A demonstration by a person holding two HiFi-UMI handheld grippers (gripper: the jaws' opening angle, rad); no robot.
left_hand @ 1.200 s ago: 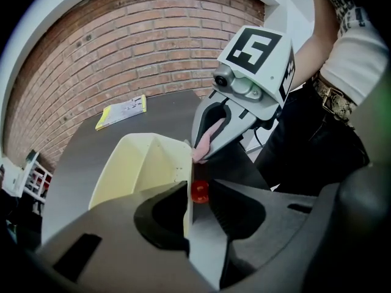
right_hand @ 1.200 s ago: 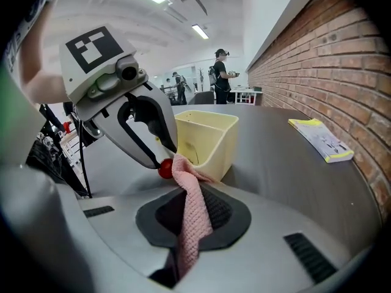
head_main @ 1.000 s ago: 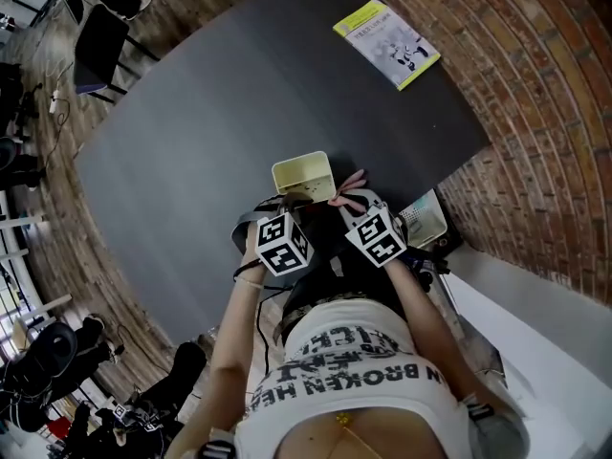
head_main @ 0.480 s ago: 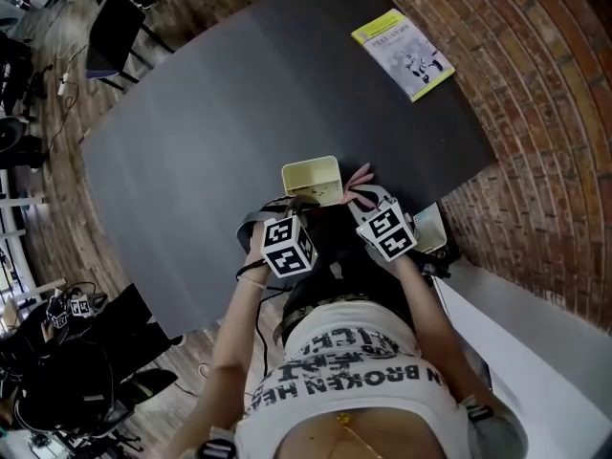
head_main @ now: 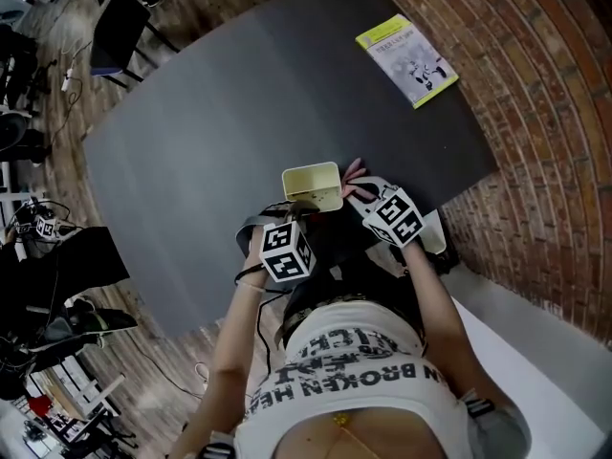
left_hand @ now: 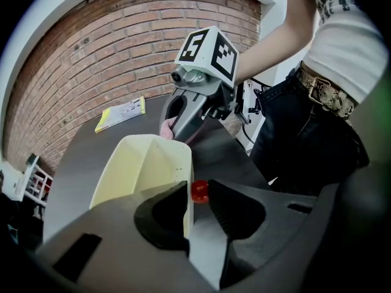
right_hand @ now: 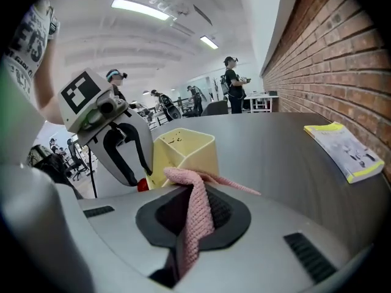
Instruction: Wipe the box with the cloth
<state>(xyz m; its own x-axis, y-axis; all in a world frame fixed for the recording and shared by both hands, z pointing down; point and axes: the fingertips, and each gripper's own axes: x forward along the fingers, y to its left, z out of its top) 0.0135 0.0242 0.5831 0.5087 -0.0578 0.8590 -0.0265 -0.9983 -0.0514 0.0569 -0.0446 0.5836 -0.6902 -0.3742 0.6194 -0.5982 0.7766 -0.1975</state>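
Pink cloth beside box (contact uncertain)

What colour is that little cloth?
Pink, with a knitted texture; the cloth shows best in the right gripper view.

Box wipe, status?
Left gripper clamped on box wall. Right gripper pinching pink cloth beside box, contact unclear. Nothing in the way.
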